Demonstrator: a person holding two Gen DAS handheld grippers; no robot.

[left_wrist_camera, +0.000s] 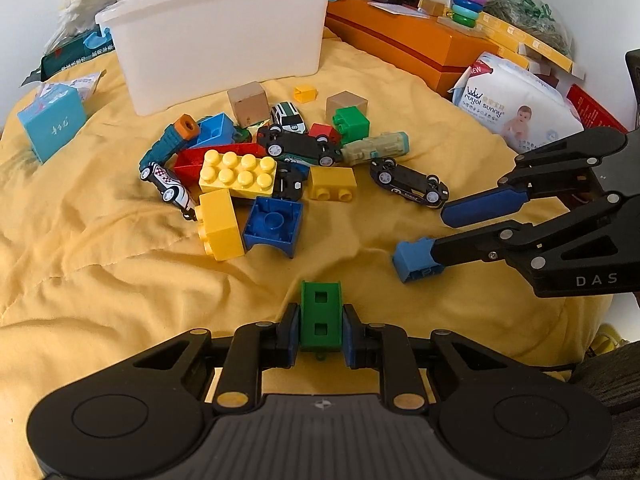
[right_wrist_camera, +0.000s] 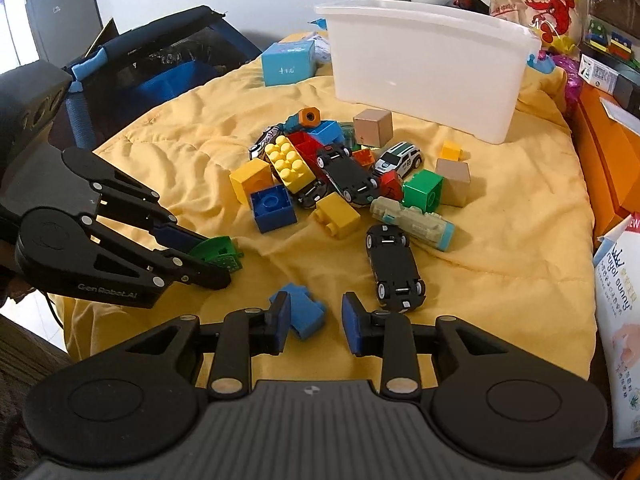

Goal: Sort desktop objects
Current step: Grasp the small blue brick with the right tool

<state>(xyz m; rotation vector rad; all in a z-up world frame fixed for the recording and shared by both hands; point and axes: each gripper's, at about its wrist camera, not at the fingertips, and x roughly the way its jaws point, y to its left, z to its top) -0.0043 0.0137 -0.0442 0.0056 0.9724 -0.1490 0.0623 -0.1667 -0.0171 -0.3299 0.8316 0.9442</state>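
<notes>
My left gripper [left_wrist_camera: 321, 330] is shut on a green toy piece [left_wrist_camera: 321, 314], also seen as the green toy piece [right_wrist_camera: 220, 254] in the right wrist view. My right gripper [right_wrist_camera: 314, 320] stands open around a light blue brick [right_wrist_camera: 303, 312] lying on the yellow cloth; the brick touches the left pad. From the left wrist view the right gripper [left_wrist_camera: 434, 230] reaches the light blue brick [left_wrist_camera: 414, 260]. A pile of bricks and toy cars [left_wrist_camera: 256, 168] lies beyond, in front of a white bin [left_wrist_camera: 218, 40].
A black toy car [right_wrist_camera: 394, 266] lies just right of my right gripper. An orange box [left_wrist_camera: 400, 44] and a wipes pack [left_wrist_camera: 516, 104] line the right side. A blue carton [left_wrist_camera: 52, 120] sits left. A dark chair [right_wrist_camera: 160, 64] stands beside the cloth.
</notes>
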